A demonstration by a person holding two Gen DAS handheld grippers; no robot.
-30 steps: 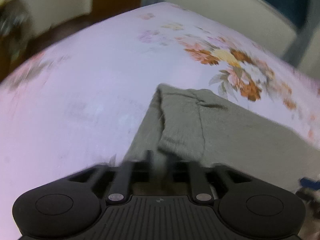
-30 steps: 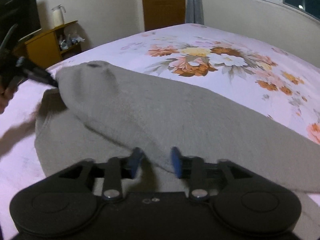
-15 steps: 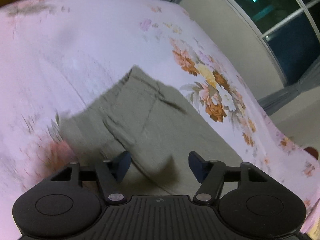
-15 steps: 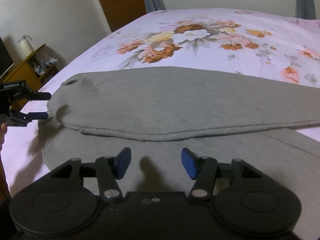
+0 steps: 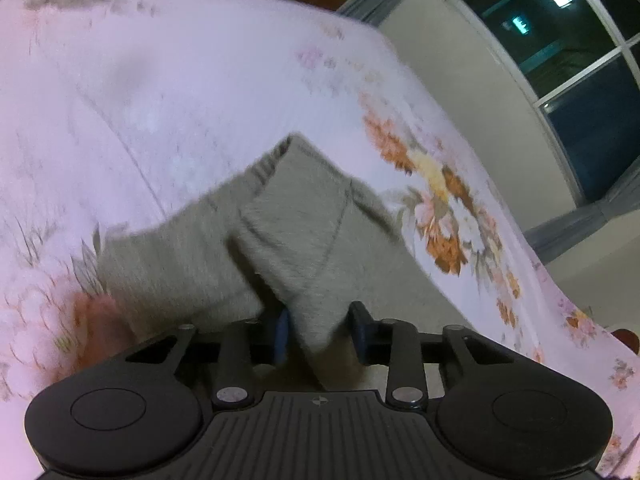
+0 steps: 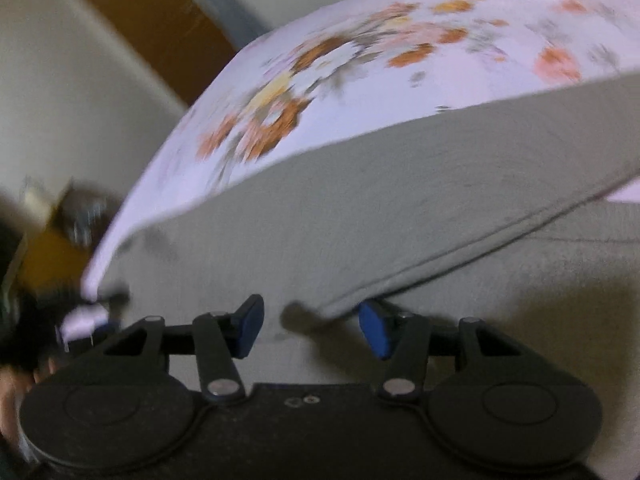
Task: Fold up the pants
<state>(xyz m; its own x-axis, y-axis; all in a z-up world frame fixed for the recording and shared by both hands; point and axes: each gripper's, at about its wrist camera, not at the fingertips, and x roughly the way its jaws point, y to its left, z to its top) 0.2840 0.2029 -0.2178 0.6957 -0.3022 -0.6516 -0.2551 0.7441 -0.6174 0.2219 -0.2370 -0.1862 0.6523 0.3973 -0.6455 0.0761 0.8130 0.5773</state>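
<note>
Pants [image 5: 288, 248] of grey cloth lie on the bed [image 5: 200, 80], which has a pink sheet with flowers, and one leg is folded over the other. The left gripper [image 5: 320, 330] is closing its jaws, and a fold of the grey cloth is between them. The right gripper [image 6: 314, 328] is closing too, its jaws apart above the cloth, gripping nothing.

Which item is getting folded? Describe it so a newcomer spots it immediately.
Start at the bed with the pale pink floral bedsheet. On it lie the grey knit fabric pants, one layer doubled over another. They are the only plain grey thing there, set against the sheet's orange flower print.
</note>
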